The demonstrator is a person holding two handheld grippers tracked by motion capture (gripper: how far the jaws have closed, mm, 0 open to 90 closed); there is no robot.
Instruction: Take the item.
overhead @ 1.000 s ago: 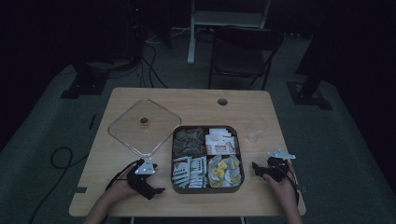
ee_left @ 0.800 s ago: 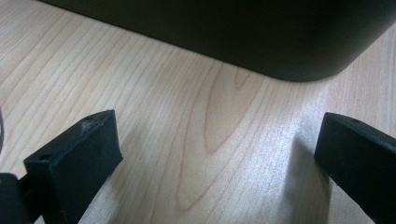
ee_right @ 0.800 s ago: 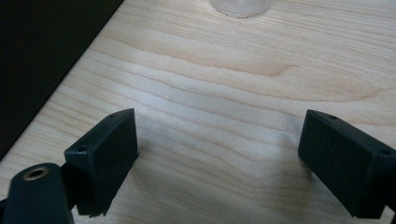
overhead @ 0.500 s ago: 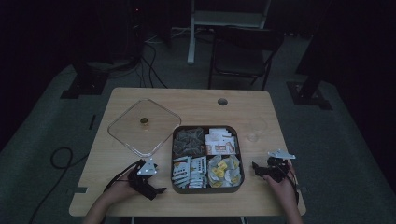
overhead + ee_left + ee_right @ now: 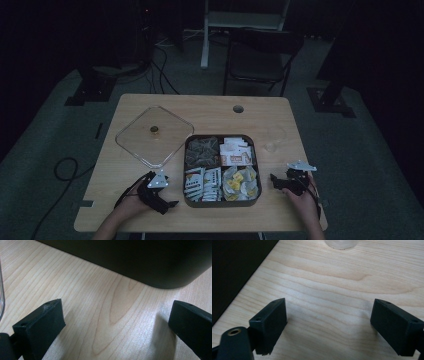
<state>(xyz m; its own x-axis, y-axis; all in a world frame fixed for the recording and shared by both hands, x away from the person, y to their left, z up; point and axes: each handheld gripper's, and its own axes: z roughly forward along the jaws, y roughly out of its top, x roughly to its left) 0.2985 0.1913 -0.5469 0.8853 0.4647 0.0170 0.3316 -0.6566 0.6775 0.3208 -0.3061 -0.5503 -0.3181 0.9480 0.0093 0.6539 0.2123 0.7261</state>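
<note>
Fingers of your left gripper spread wide, nothing held, resting low on light wooden bench just left of dark square four-compartment tray of snack packets. Your right gripper same: wide open, empty, near tray's right wall. Clear square plastic lid with small knob lies on bench, far-left of tray, touching its corner.

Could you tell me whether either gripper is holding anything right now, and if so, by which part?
Nothing is held. The left gripper and the right gripper both rest open over bare table, either side of the tray.
</note>
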